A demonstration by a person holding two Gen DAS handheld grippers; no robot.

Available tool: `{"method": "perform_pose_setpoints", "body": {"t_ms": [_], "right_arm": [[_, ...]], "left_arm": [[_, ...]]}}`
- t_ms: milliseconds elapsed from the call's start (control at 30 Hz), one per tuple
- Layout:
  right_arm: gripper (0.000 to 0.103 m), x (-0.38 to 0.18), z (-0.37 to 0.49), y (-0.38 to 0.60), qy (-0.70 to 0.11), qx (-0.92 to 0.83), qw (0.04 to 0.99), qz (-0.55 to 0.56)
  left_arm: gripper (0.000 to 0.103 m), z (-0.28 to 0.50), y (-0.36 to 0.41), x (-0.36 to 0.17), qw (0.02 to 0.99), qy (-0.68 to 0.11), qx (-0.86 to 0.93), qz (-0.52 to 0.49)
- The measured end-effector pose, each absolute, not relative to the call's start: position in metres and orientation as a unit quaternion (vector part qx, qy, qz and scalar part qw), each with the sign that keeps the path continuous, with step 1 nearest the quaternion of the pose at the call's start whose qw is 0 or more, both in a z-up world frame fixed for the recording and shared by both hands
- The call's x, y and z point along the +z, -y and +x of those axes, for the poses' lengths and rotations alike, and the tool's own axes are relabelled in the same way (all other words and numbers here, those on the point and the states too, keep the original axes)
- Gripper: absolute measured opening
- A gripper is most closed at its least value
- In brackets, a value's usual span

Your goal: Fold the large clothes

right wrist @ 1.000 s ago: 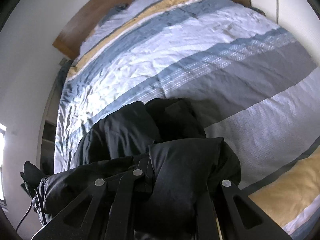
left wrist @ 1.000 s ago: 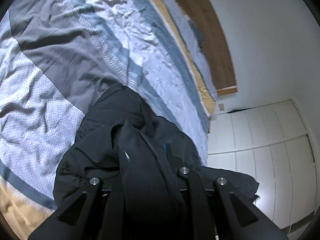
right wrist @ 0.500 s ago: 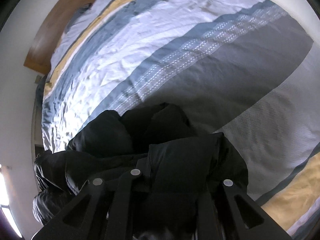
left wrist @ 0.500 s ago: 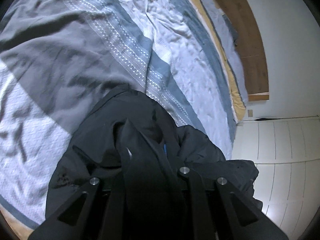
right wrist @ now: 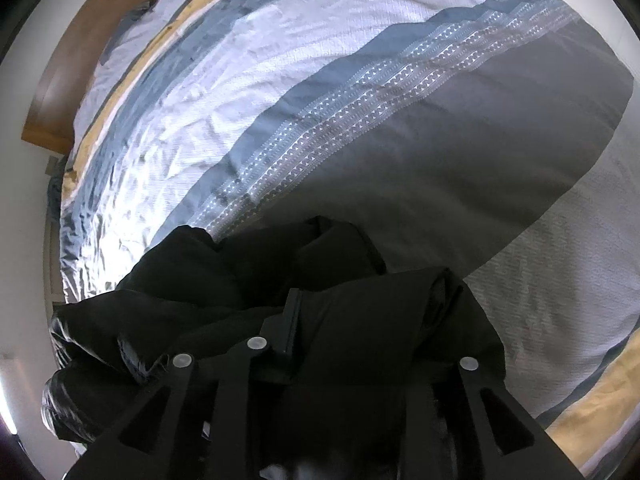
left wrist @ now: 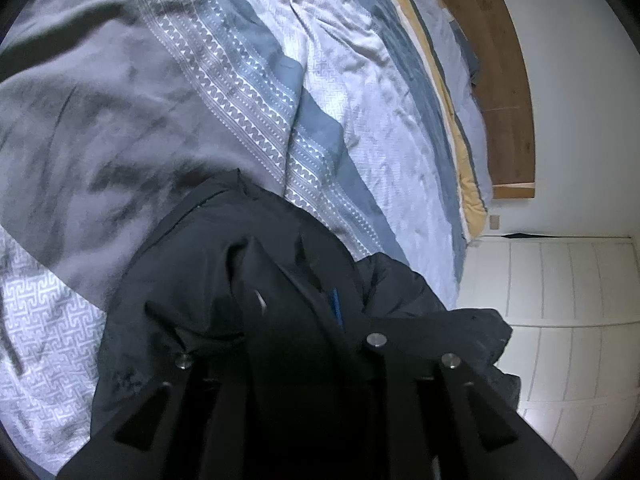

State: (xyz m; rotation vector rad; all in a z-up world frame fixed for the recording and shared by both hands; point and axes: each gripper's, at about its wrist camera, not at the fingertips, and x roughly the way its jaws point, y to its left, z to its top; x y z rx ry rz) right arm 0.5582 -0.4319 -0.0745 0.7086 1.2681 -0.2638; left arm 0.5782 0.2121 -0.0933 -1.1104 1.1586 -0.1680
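Observation:
A black jacket point(left wrist: 224, 280) hangs bunched over a striped bed cover point(left wrist: 132, 120), its lower folds resting on the grey band. My left gripper point(left wrist: 288, 320) has a fold of it between its fingers, which hides the tips. Those jaws have just been opening a little, and the cloth still sits pinched between them. In the right wrist view the same jacket point(right wrist: 240, 272) spreads to the left. My right gripper point(right wrist: 352, 320) is shut on a thick roll of it, low over the bed cover point(right wrist: 440, 140).
A wooden headboard point(left wrist: 508, 80) runs along the far end of the bed, also seen as a headboard point(right wrist: 56, 92) at the left of the right wrist view. White wardrobe doors point(left wrist: 560, 300) stand beside the bed. Pillows point(left wrist: 464, 52) lie by the headboard.
Both grippers have come down and forward over the bed with the jacket, so the cover looks nearer. The left fingers stand slightly wider apart than before.

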Motion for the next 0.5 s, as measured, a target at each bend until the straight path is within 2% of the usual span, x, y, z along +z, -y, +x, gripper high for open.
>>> {"method": "perform_pose_setpoints", "body": {"t_ms": [100, 133, 167, 233, 367, 500], "right_arm": [[0.035, -0.075, 0.559, 0.430, -0.577, -0.122, 0.739, 0.326], [0.042, -0.074, 0.559, 0.429, -0.576, -0.122, 0.739, 0.328], [0.054, -0.073, 0.560, 0.429, -0.574, -0.119, 0.740, 0.332], [0.065, -0.068, 0.561, 0.427, -0.569, -0.112, 0.742, 0.336], [0.077, -0.050, 0.562, 0.424, -0.557, -0.104, 0.753, 0.333], [0.080, -0.033, 0.558, 0.429, -0.537, -0.105, 0.762, 0.348]], "left_arm": [[0.029, 0.576, -0.217, -0.090, 0.684, -0.512, -0.086, -0.512], [0.038, 0.574, -0.219, -0.088, 0.681, -0.510, -0.088, -0.518], [0.049, 0.574, -0.221, -0.085, 0.678, -0.506, -0.091, -0.526], [0.059, 0.574, -0.226, -0.075, 0.674, -0.494, -0.092, -0.541], [0.062, 0.575, -0.233, -0.055, 0.680, -0.480, -0.096, -0.546], [0.063, 0.571, -0.243, -0.040, 0.679, -0.465, -0.103, -0.558]]}}
